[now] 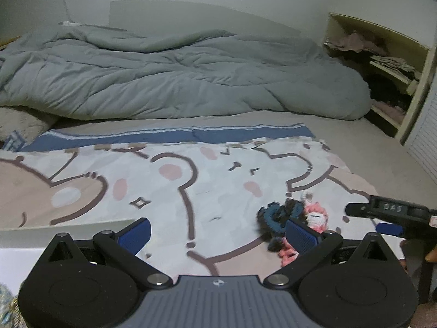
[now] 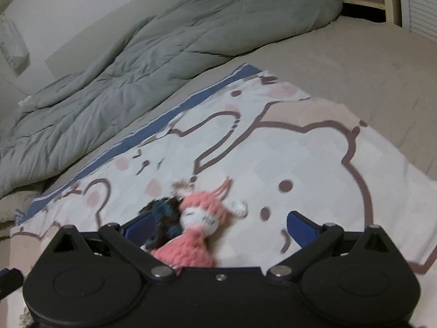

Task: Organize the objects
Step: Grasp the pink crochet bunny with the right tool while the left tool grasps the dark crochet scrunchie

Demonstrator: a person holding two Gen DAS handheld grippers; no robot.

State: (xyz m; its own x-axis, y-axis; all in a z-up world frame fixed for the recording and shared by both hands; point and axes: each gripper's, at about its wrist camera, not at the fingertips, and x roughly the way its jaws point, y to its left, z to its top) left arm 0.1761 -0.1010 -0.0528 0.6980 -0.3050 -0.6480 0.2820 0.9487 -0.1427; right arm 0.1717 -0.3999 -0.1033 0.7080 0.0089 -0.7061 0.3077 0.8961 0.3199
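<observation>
A pink crocheted doll (image 2: pixel 196 227) with a white face lies on the cartoon-print cloth (image 2: pixel 300 164), with a dark teal and brown yarn piece (image 2: pixel 164 218) against its left side. My right gripper (image 2: pixel 218 227) is open, its fingers either side of the doll and yarn. In the left wrist view the doll (image 1: pixel 315 217) and the yarn piece (image 1: pixel 275 216) lie beside my right fingertip (image 1: pixel 299 236). My left gripper (image 1: pixel 217 232) is open and empty over the cloth (image 1: pixel 164 186). The right gripper (image 1: pixel 387 213) enters at the right edge.
A rumpled grey duvet (image 1: pixel 177 73) covers the back of the bed. An open shelf unit (image 1: pixel 382 63) with clothes stands at the back right beside a louvred door (image 1: pixel 426 136). A white flat object (image 1: pixel 54 235) lies at the near left.
</observation>
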